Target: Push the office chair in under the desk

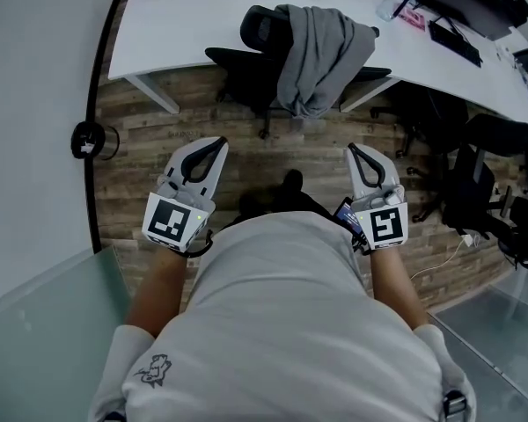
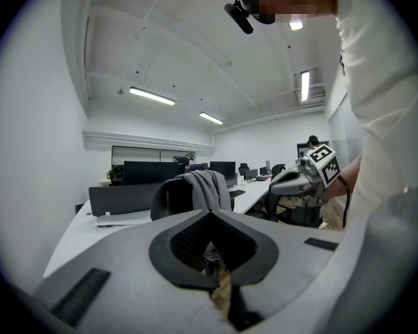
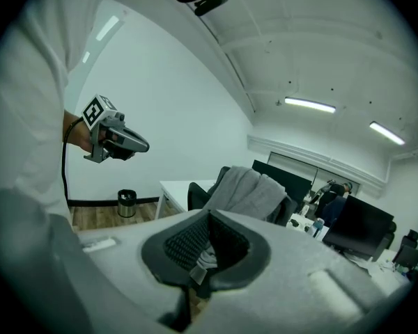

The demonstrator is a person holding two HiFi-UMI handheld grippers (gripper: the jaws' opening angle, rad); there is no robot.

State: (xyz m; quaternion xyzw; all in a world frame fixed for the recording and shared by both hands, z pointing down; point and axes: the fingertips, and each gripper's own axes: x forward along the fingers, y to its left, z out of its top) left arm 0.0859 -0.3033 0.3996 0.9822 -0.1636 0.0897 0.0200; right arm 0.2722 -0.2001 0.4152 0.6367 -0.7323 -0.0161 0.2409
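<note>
A black office chair (image 1: 260,38) with a grey garment (image 1: 317,55) draped over its back stands at the edge of the white desk (image 1: 185,16), its back towards me. My left gripper (image 1: 218,142) and right gripper (image 1: 354,149) are held side by side in front of me, both shut and empty, pointing at the chair with a stretch of wooden floor between. In the left gripper view the chair (image 2: 168,199) and right gripper (image 2: 279,185) show beyond the closed jaws. The right gripper view shows the garment (image 3: 247,190) and left gripper (image 3: 141,145).
A small black bin (image 1: 92,141) stands by the left wall. More black chairs (image 1: 484,183) crowd the right side. Monitors and a keyboard (image 1: 453,40) lie on the desk. Glass panels (image 1: 35,323) flank me low on both sides. A white desk leg (image 1: 154,93) stands left of the chair.
</note>
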